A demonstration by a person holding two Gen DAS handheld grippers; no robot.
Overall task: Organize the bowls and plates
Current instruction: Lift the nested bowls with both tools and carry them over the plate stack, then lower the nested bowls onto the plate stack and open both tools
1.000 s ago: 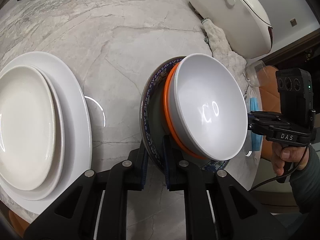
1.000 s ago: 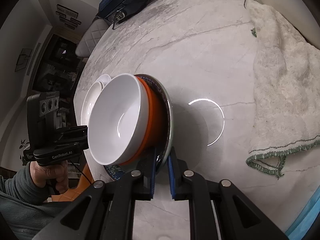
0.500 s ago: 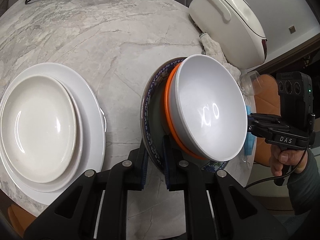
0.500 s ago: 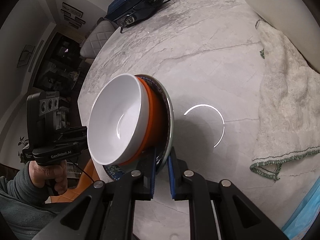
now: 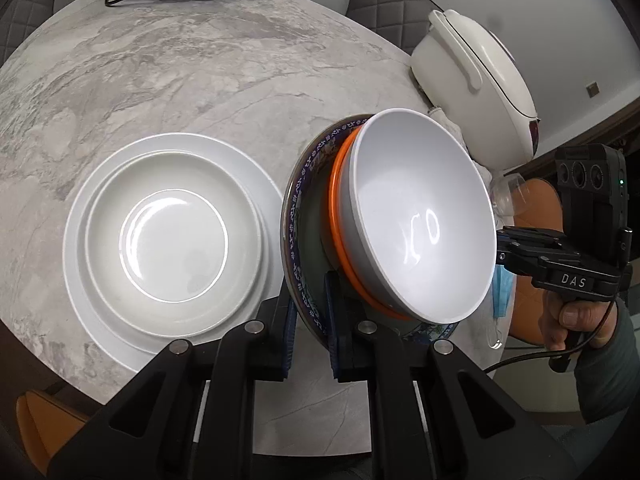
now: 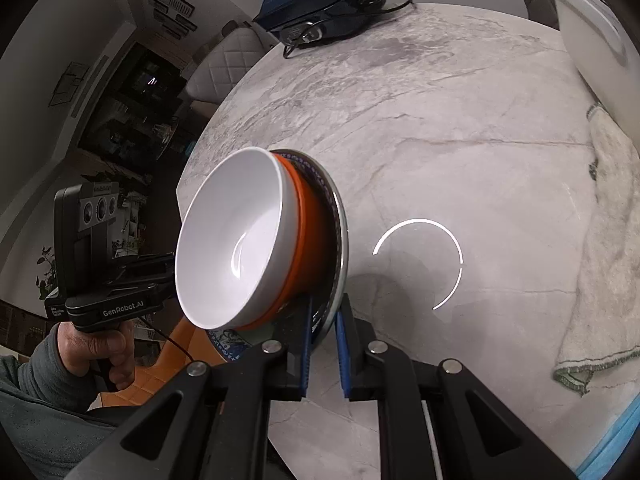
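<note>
The blue-patterned plate (image 5: 298,236) hangs in the air above the marble tabletop (image 5: 200,80), carrying an orange bowl (image 5: 335,216) with a white bowl (image 5: 420,220) nested in it. The left gripper (image 5: 310,332) pinches the plate's rim on one side, and the right gripper (image 6: 322,344) pinches the opposite rim, each with its jaws pressed together on the thin edge.

The whole load rides on two narrow rim grips. If one hand rises or rolls more than the other, the plate probably tips and the bowls, which nothing clamps, could slide off. The glazed rim may also slip between the pads under that weight.

A stack of white plates (image 5: 172,236) lies on the tabletop near the edge closest to the person, just beside the held plate. Setting down off-centre there could knock rims together. A rice cooker (image 5: 476,80) and a towel (image 6: 600,260) sit toward the far right edge, well apart.
</note>
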